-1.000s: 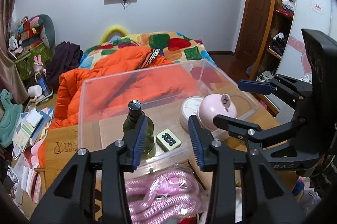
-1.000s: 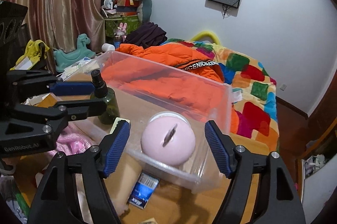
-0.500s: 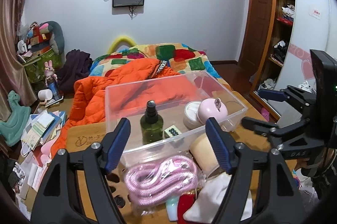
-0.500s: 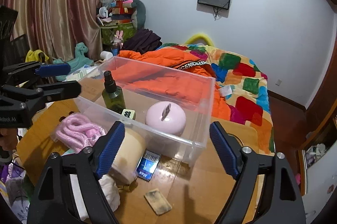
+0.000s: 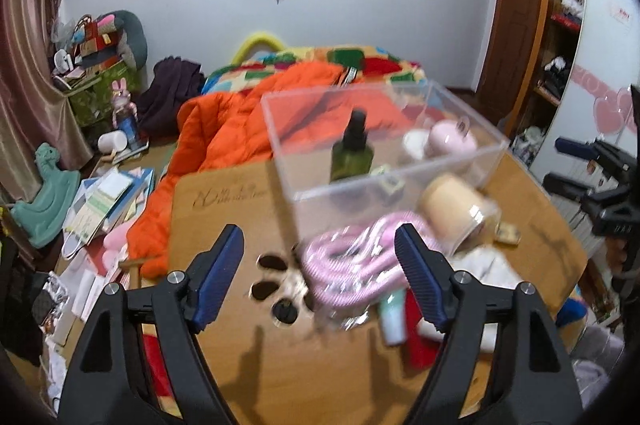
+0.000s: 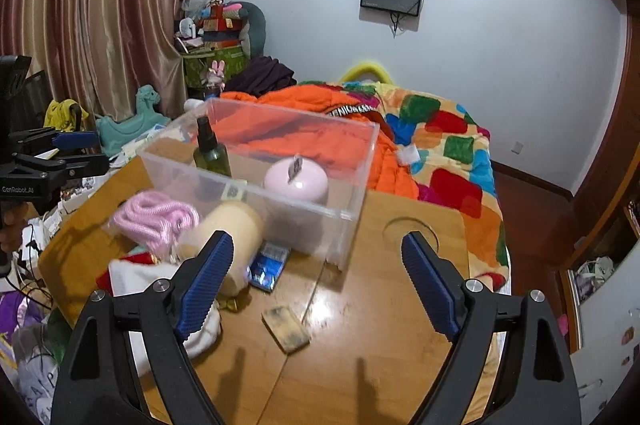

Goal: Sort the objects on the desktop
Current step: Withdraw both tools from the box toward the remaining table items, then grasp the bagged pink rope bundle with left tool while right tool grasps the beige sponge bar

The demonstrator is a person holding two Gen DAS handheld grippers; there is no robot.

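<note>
While the left wrist view is a bit smeared, you can still see the left gripper (image 5: 319,275) standing wide apart over the wooden table (image 5: 224,193) with nothing between its blue pads (image 5: 218,275) — its jaws have just been opening. Straight past it sits the clear plastic bin (image 5: 384,153), and inside that a dark green spray bottle (image 5: 352,151) stands upright, with a small tile (image 5: 390,181) by the near wall and a pink round thing (image 5: 450,141) over on the right side. Outside the bin, right up against its near wall, there's a pink coiled rope (image 5: 352,261) and a beige roll (image 5: 454,213) lying on its side. Some white cloth (image 5: 488,269) and a red item (image 5: 416,337) are piled just below those.

Over in the right wrist view, the right gripper (image 6: 318,287) is spread wide as well, empty, also just been opening, hanging above bare tabletop. The bin is up ahead of it, bottle at its left end, the pink round thing nearer the middle. On the table between gripper and bin: a blue packet (image 6: 268,267) touching the beige roll's end, and a small tan card (image 6: 286,329) lying flat by itself — well clear of the bin. The rope sits left of the roll.
</note>
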